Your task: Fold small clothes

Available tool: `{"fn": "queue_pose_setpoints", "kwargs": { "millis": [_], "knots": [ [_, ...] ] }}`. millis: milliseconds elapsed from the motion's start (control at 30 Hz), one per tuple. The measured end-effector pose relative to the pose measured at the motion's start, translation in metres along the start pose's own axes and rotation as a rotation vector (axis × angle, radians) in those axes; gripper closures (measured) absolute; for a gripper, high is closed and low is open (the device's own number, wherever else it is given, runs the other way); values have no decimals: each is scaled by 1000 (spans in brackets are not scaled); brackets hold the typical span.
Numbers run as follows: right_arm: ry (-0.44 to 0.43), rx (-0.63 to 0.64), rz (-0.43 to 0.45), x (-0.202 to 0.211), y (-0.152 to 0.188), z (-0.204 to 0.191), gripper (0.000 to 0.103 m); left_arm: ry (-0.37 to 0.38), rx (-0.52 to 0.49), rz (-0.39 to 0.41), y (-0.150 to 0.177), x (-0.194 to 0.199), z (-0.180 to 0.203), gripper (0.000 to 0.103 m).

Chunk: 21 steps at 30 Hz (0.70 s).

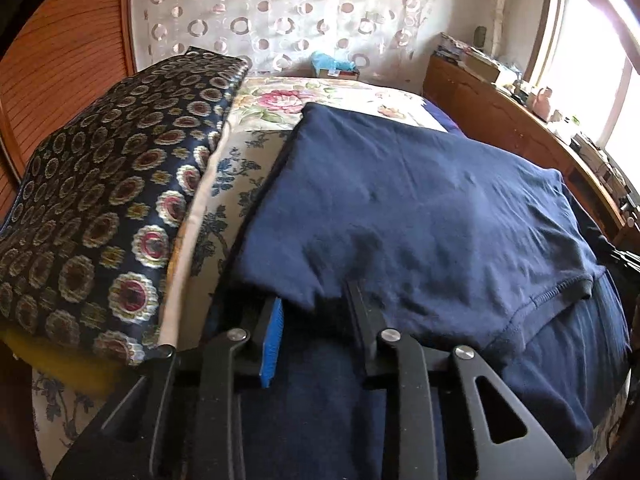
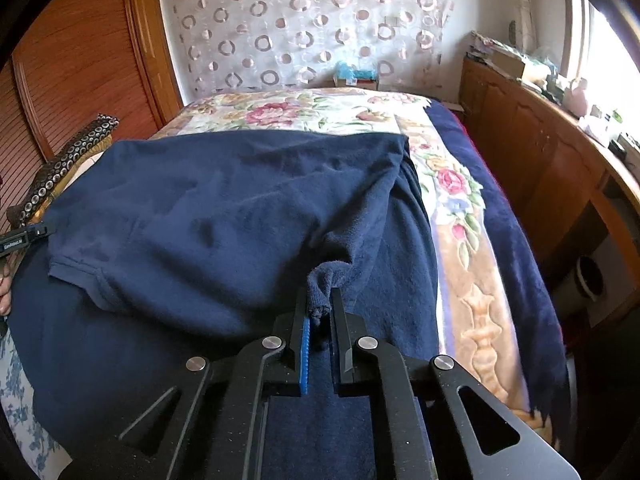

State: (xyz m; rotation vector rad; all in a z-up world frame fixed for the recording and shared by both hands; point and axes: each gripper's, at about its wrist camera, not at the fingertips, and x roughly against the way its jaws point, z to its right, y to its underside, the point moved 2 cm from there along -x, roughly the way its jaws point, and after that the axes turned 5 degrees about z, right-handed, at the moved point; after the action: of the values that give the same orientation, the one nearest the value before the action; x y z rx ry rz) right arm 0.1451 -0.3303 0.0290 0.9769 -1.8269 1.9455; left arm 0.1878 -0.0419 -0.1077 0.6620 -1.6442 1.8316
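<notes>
Left wrist view. My left claw [image 1: 316, 300] points down at the near edge of the navy garment [image 1: 420, 208], which lies spread across the bed [image 1: 340, 96]. The fingers stand only partly closed. A flap of the garment's near edge drapes over the gap between them and hides the tips, so I cannot tell whether the pads press the cloth. The blue pad on the left finger [image 1: 272, 344] shows clear below the flap. A ribbed hem or cuff of the garment [image 1: 560, 292] curls up at the right. Left of the garment, a dark patterned pillow [image 1: 108, 208] lies on the bed, with a cream sheet with blue flowers [image 1: 236, 184] between pillow and garment. A floral blanket [image 1: 320, 100] covers the far part of the bed. A wooden cabinet [image 1: 500, 120] runs along the right under the window [image 1: 592, 68].

Right wrist view. My right claw [image 2: 320, 304] is pressed together, pinching a bunched corner of the navy garment [image 2: 224, 208]; the cloth rises in a small peak between the fingers. The garment's body lies flat toward the left and far side, over a darker navy cloth [image 2: 120, 352] that covers the near bed. At the far left edge the other claw's black body [image 2: 24, 236] and part of a hand [image 2: 5, 280] show. The floral blanket [image 2: 320, 112] lies beyond and to the right, with a navy border [image 2: 512, 216] along its right edge. The patterned curtain [image 2: 312, 28] hangs at the head of the bed.
</notes>
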Motion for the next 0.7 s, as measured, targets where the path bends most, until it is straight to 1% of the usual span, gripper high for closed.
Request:
{"fn": "queue_pose_setpoints", "kwargs": {
  "millis": [33,67,100,167,200,267,467,700],
  "knots": [
    [0,1,2,0,0,-1,96,2,-7,0,1,0,2,74],
    [2,1,2,-1,1,-1,96,8,-12,-1,0,-1,4,80],
    [1,1,2,-2,2,0,96,16,-14,-3,-1,-1,6,88],
    [-6,-2,6,-2,2,0,96,16,-19,4,-4,-1,7,99],
    [-13,-3,13,-1,2,0,96,20,-26,19,-7,0,9,100],
    [-23,-6,32,2,1,0,97,35,-39,41,-10,6,12,100],
    [-24,-17,112,23,-7,3,97,62,-29,160,-20,46,11,101],
    [-27,-7,178,53,-3,-1,98,82,-35,241,-25,85,8,101]
  ]
}}
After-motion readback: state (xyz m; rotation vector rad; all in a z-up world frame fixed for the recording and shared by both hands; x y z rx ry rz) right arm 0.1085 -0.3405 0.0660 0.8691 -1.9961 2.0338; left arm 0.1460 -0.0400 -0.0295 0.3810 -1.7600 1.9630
